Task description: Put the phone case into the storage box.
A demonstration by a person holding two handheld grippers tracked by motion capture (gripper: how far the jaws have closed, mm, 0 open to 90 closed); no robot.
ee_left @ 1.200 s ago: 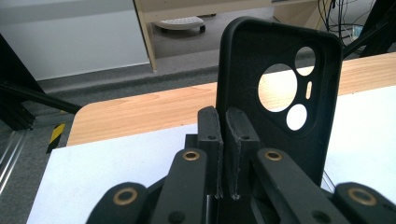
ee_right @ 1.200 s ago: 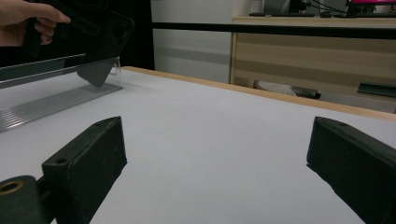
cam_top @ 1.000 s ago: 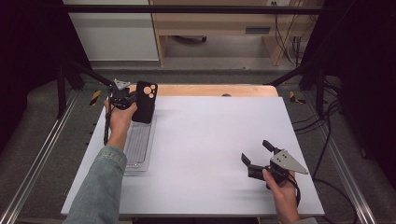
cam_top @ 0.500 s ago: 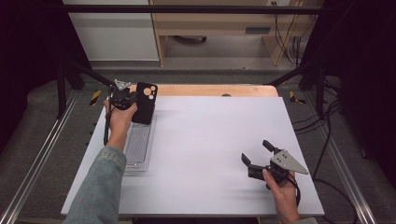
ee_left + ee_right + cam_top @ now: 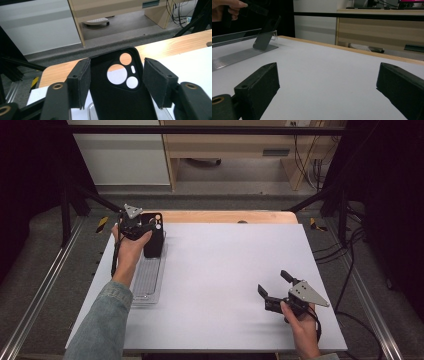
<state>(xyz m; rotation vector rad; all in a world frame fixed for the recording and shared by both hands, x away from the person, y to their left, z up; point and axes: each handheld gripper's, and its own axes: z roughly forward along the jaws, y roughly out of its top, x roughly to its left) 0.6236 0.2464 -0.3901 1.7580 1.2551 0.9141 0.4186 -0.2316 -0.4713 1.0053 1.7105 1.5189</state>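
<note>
A black phone case (image 5: 154, 242) with round camera cut-outs stands tilted at the far end of a clear ribbed rack (image 5: 147, 280) on the table's left side. My left gripper (image 5: 147, 226) is at its top. Its jaws have just been opening, and in the left gripper view the case (image 5: 117, 100) stands between the pads (image 5: 82, 82) with a thin gap on each side. My right gripper (image 5: 271, 282) is open near the front right, over the bare white surface, with nothing between its fingers. The right gripper view has the case (image 5: 263, 40) leaning on the rack (image 5: 234, 56).
The white tabletop (image 5: 220, 270) has a wooden strip (image 5: 225, 216) along its far edge. Dark metal frame rails run along both sides of the table. Beyond the table stand a white cabinet (image 5: 120, 155) and a wooden bench.
The phone case has come down a little and now rests lower on the rack's far end. The left hand shifted only slightly. The right gripper has not moved.
</note>
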